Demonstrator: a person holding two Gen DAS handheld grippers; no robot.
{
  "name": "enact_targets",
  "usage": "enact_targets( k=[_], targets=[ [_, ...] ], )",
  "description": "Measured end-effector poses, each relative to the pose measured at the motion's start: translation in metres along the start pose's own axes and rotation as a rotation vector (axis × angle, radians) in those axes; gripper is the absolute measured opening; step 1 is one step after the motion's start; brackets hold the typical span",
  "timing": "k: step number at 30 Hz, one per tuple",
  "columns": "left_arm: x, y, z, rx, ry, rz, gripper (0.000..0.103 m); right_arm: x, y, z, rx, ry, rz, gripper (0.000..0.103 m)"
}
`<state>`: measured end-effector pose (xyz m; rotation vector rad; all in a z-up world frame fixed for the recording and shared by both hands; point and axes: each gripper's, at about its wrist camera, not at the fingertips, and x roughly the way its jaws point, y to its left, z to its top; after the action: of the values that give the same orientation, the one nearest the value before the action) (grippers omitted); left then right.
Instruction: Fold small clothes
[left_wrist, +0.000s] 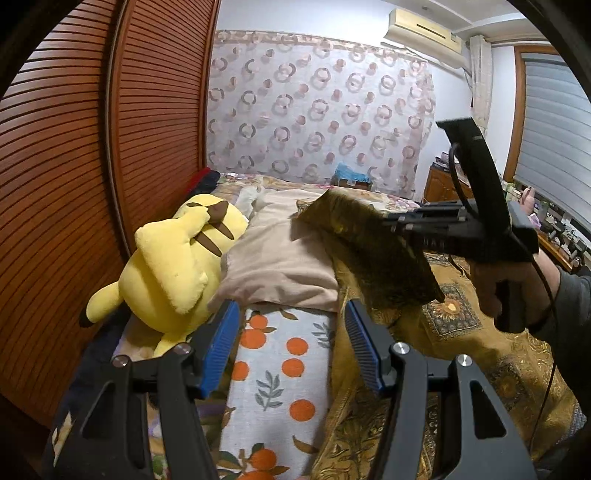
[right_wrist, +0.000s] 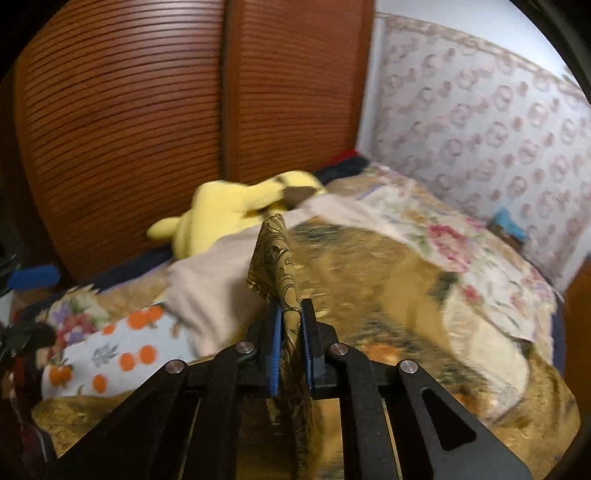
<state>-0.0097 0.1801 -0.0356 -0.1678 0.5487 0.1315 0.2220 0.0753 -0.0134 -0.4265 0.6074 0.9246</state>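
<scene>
A gold patterned cloth (left_wrist: 391, 254) hangs lifted above the bed; in the right wrist view the same cloth (right_wrist: 275, 258) stands up between the blue pads. My right gripper (right_wrist: 291, 332) is shut on one corner of it; it also shows in the left wrist view (left_wrist: 402, 223) at the right, held by a hand. My left gripper (left_wrist: 291, 332) is open and empty, its blue pads (left_wrist: 218, 350) spread over an orange-print cloth (left_wrist: 280, 369) low on the bed, left of the lifted cloth.
A yellow plush toy (left_wrist: 173, 258) lies at the bed's left edge against the wooden slatted wardrobe (left_wrist: 74, 147). A beige pillow (left_wrist: 280, 258) lies beside it. A gold bedspread (left_wrist: 480, 350) covers the right. A patterned curtain (left_wrist: 314, 110) hangs behind.
</scene>
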Motion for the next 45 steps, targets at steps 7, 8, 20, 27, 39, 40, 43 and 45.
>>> enact_targets(
  k=[7,8,20,27,39,40,43,45],
  targets=[
    [0.018,-0.012,0.012,0.008,-0.007,-0.026,0.059,-0.005,-0.06,-0.01,0.166,0.021,-0.151,0.02],
    [0.023,-0.014,0.015,0.007,-0.005,-0.033,0.059,-0.007,-0.068,-0.013,0.186,0.025,-0.168,0.033],
    [0.074,-0.043,0.051,0.069,0.024,-0.079,0.058,-0.061,-0.117,-0.058,0.21,0.01,-0.188,0.056],
    [0.095,-0.083,0.06,0.092,0.032,-0.121,0.058,-0.106,-0.169,-0.107,0.264,0.034,-0.265,0.056],
    [0.121,-0.168,0.054,0.165,0.106,-0.227,0.058,-0.192,-0.282,-0.208,0.432,0.117,-0.453,0.056],
    [0.124,-0.173,0.052,0.17,0.118,-0.233,0.058,-0.197,-0.291,-0.216,0.449,0.126,-0.467,0.056],
    [0.135,-0.186,0.046,0.182,0.16,-0.249,0.059,-0.208,-0.315,-0.24,0.505,0.154,-0.5,0.056],
    [0.143,-0.194,0.042,0.19,0.195,-0.253,0.059,-0.212,-0.327,-0.253,0.544,0.168,-0.513,0.056]
  ],
)
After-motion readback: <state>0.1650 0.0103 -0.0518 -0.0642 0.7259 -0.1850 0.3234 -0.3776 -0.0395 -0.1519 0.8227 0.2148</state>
